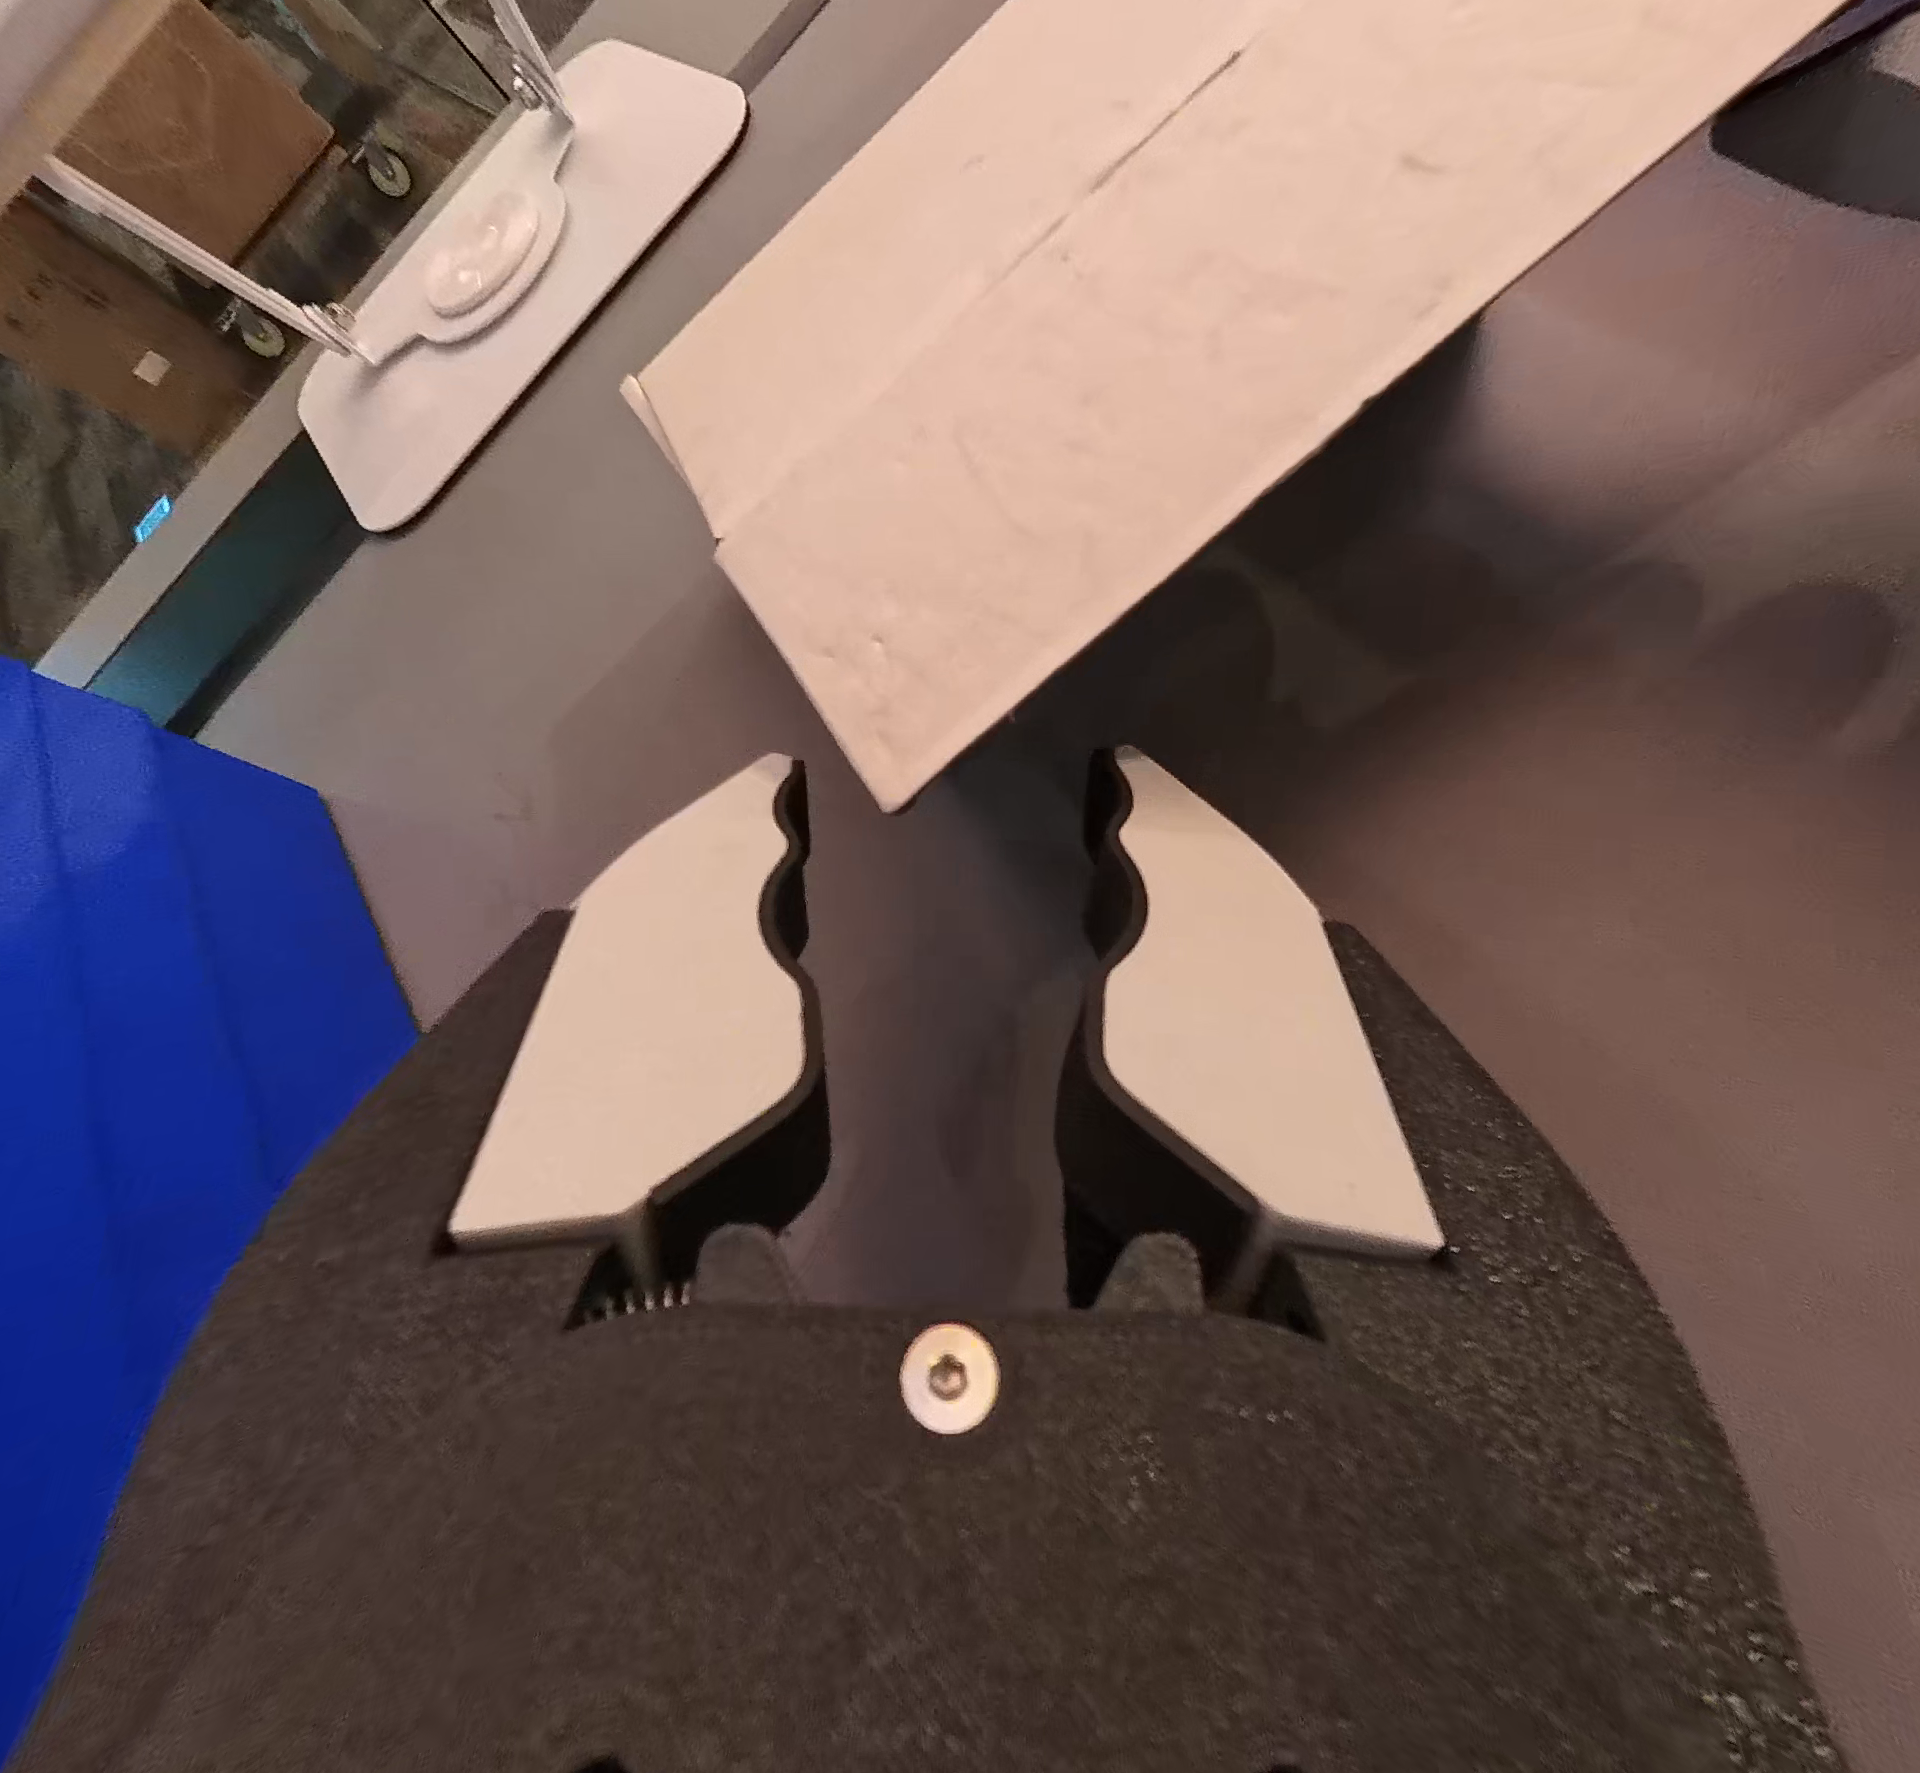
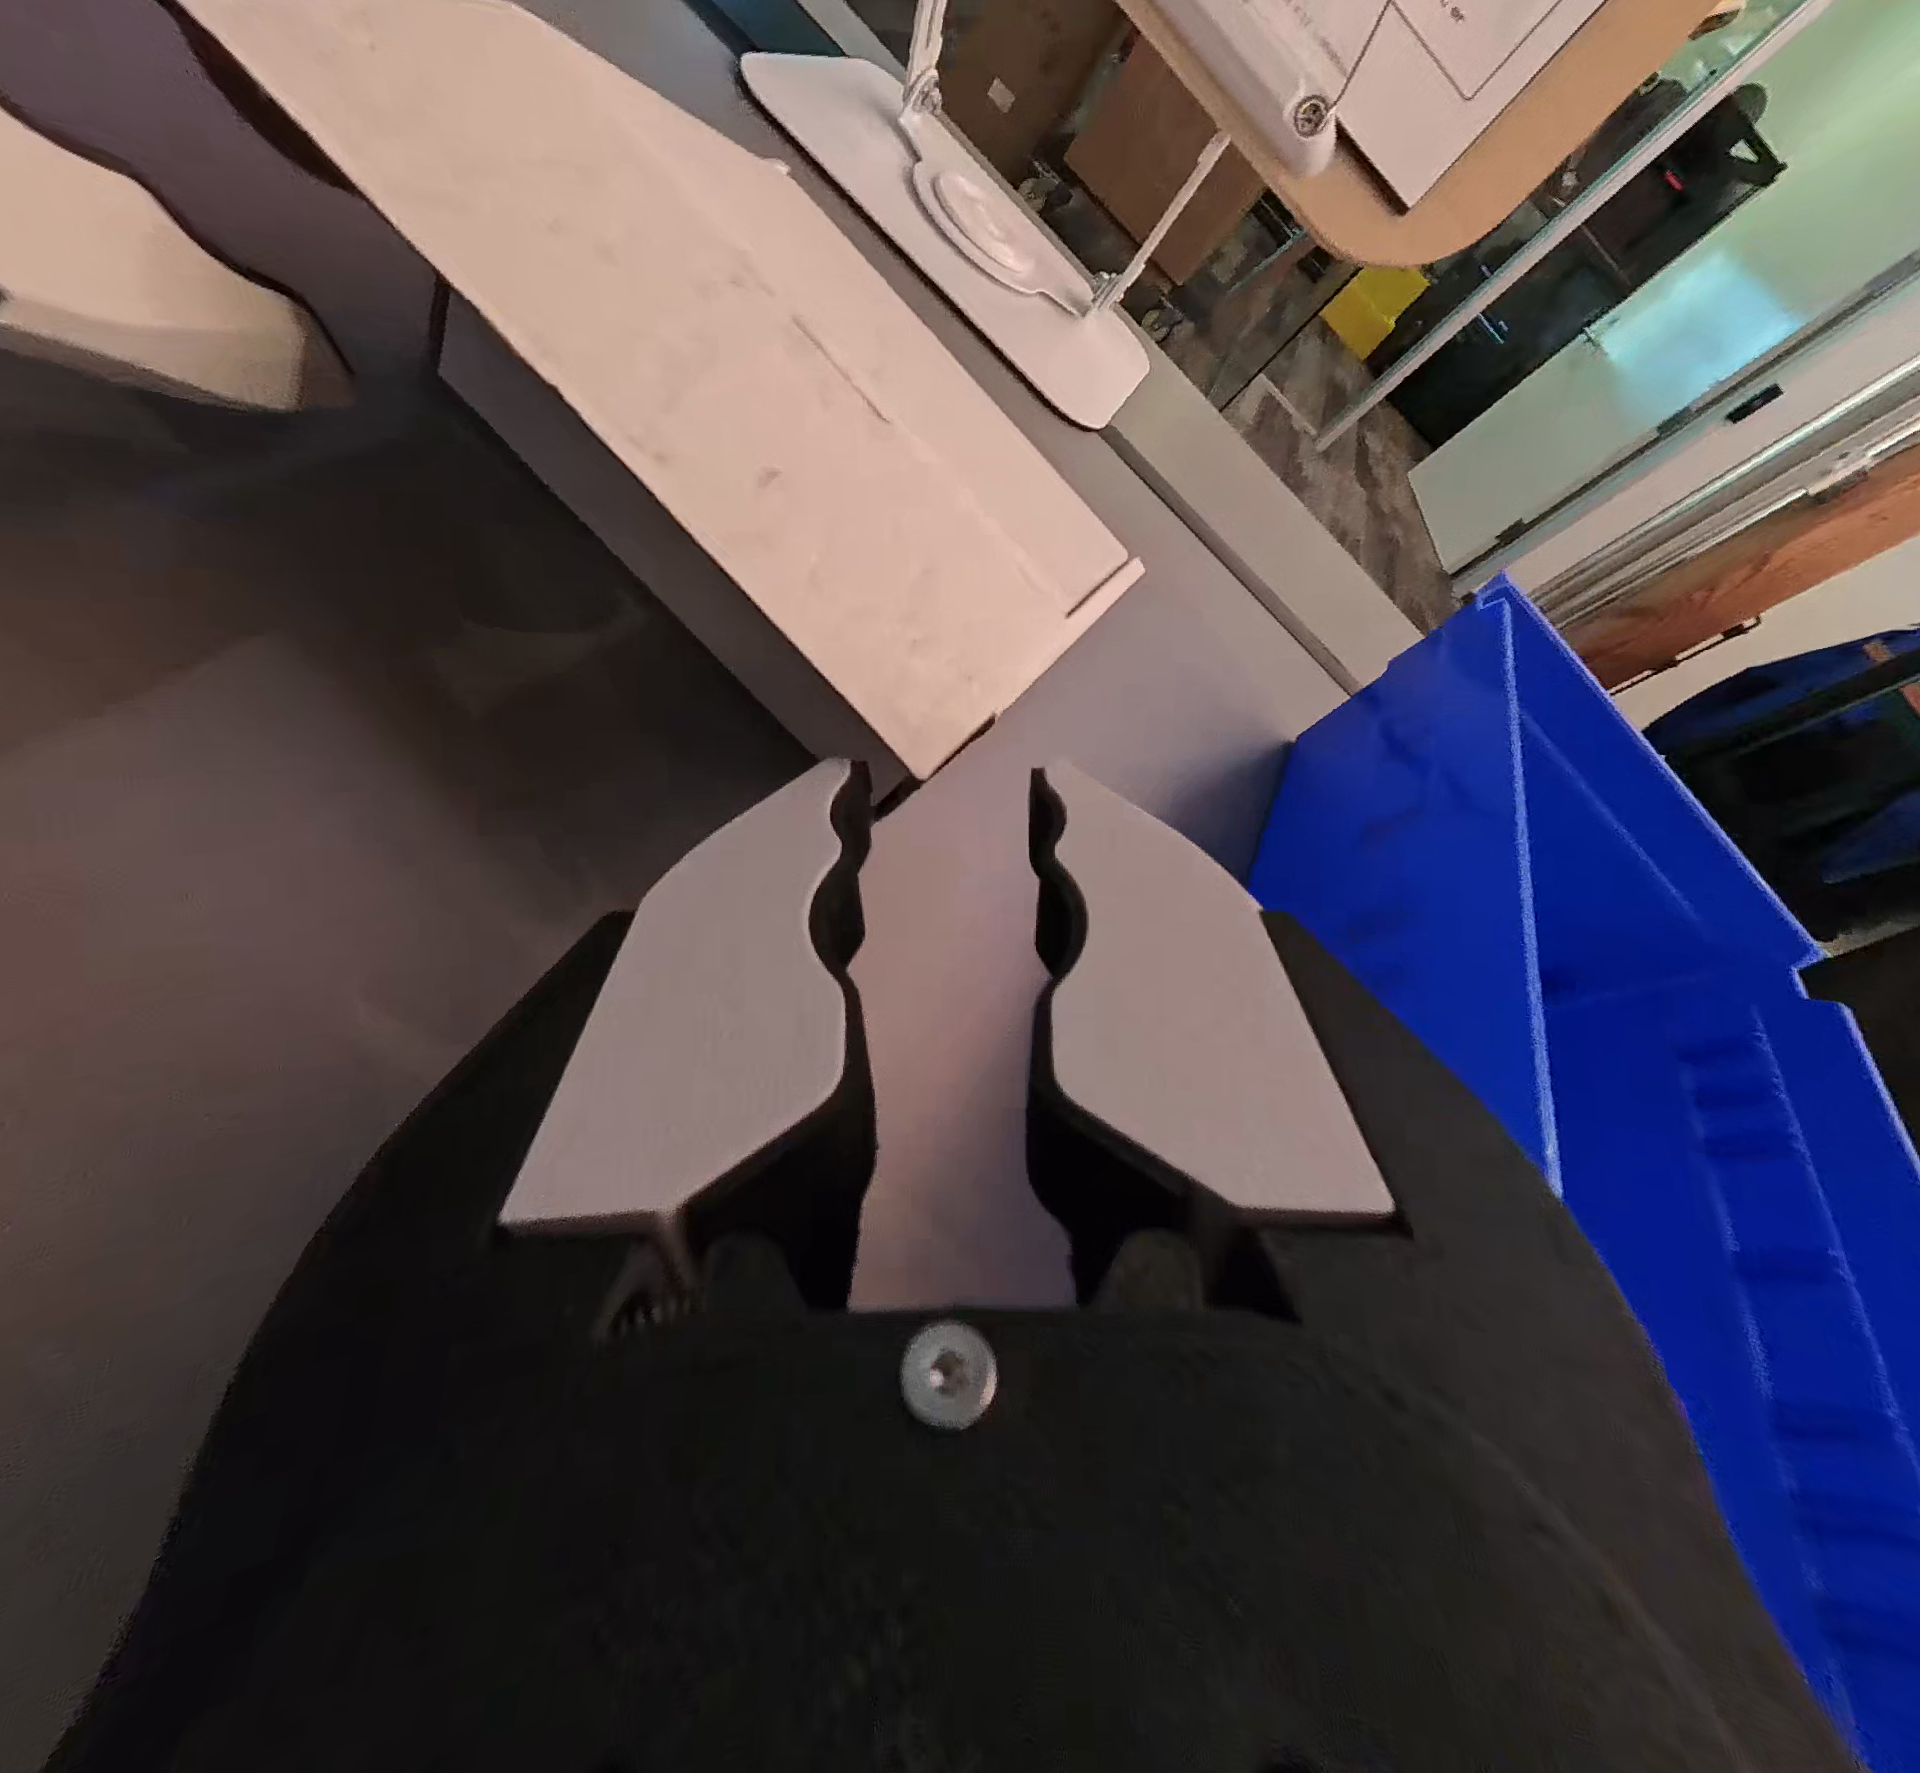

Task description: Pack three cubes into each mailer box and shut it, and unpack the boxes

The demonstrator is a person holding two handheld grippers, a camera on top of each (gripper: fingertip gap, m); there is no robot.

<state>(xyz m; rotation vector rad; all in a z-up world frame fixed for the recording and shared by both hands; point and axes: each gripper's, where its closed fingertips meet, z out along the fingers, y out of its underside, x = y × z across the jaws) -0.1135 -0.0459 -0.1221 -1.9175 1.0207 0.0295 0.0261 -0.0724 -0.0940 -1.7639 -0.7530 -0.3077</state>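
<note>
A white mailer box (image 1: pixel 1195 289) lies on the grey table with its lid down. It also shows in the right wrist view (image 2: pixel 675 352). My left gripper (image 1: pixel 945 767) is open and empty, its fingertips at the box's near corner on one side. My right gripper (image 2: pixel 943 769) is open with a narrower gap and empty, its fingertips just short of the box's other near corner. The left gripper's white fingers (image 2: pixel 114 269) show at the far left of the right wrist view. No cubes are in view.
A blue bin (image 1: pixel 156 1048) stands left of my left gripper, and a blue bin (image 2: pixel 1610 1048) stands close on the right of my right gripper. A white lamp base (image 1: pixel 540 269) sits beyond the box near the table's far edge, also seen in the right wrist view (image 2: pixel 935 217).
</note>
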